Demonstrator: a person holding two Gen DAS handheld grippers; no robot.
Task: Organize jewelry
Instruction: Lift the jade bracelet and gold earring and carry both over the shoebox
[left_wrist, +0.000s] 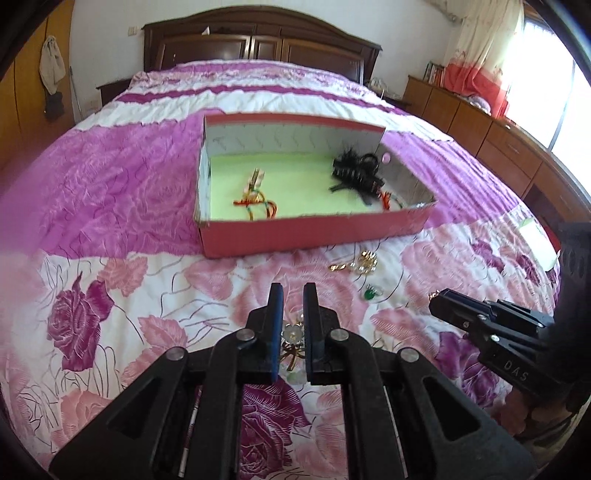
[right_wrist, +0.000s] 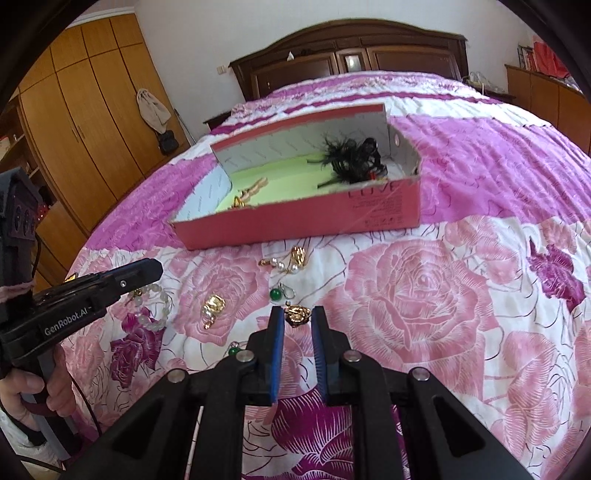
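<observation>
Bed: rose-patterned pink and white cover (left_wrist: 110, 295) is spreading over the whole bed, and a dark wooden headboard (left_wrist: 258, 40) is standing at the far end.
Room: orange wooden wardrobe (right_wrist: 85, 110) is standing on one side, and low wooden drawers (left_wrist: 480, 125) are sitting under a bright window.
Box: red cardboard box (left_wrist: 295, 236) is lying open on the cover, with a light green floor inside.
In the box: black feathery hair piece (left_wrist: 354, 173) is lying at the right end, and a gold piece with red and green cords (left_wrist: 258, 195) is lying at the left end.
Loose jewelry: gold and pearl pieces (right_wrist: 288, 258) are lying on the cover just in front of the box, and a green bead earring (right_wrist: 280, 293) is lying a bit nearer.
More jewelry: pale bead bracelet (right_wrist: 155, 306) and a gold square earring (right_wrist: 212, 308) are lying near the left gripper.
Left gripper: left gripper (left_wrist: 293, 291) is hanging over the cover with its blue fingers (left_wrist: 275, 325) a little apart, and a clear flower brooch with gold legs (left_wrist: 293, 339) is showing in the gap. I cannot tell if they are touching it.
Right gripper: right gripper (right_wrist: 298, 314) is holding its fingers apart, and a gold rose brooch (right_wrist: 297, 315) is lying between the tips, not squeezed.
Hand: person's hand (right_wrist: 26, 391) is gripping the handle of the left gripper.
</observation>
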